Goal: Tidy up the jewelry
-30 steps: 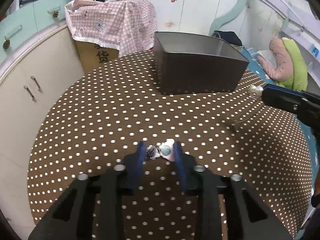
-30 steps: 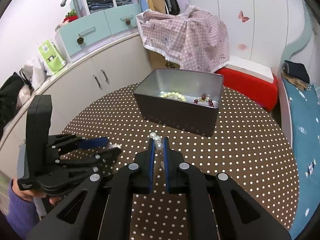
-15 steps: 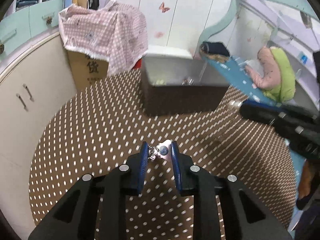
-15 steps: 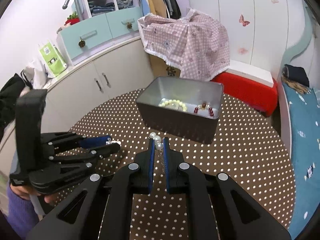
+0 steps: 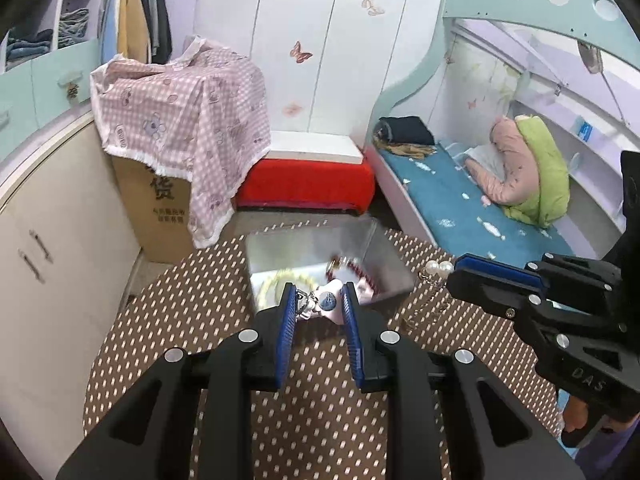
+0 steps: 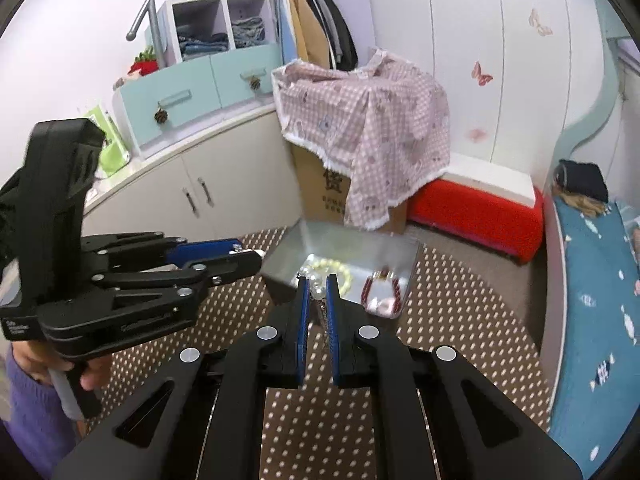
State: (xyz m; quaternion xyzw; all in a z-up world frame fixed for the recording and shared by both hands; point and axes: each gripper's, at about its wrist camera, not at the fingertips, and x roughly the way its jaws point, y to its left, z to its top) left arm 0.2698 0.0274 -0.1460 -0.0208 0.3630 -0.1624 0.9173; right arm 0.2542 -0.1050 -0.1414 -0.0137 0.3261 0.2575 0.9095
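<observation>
- Where the dotted desk (image 5: pixel 320 400) meets its far edge: metal tin (image 6: pixel 288 264), holding a yellow bracelet (image 6: pixel 340 270) and a red bracelet (image 6: pixel 384 284).
- Left gripper (image 5: pixel 319 304): fingers clamped on a pink charm piece (image 5: pixel 326 302), above the tin's near wall.
- Right gripper (image 6: pixel 318 292): fingers shut on a pearl chain (image 6: pixel 318 290), above the tin.

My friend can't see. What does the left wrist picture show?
Blue-padded left tongs pinch a small silvery trinket above a brown dotted table. Ahead, a metal tin holds bracelets, and the right tongs carry a pearl chain.

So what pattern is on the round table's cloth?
Brown cloth with white polka dots, clearest in the right wrist view.
</observation>
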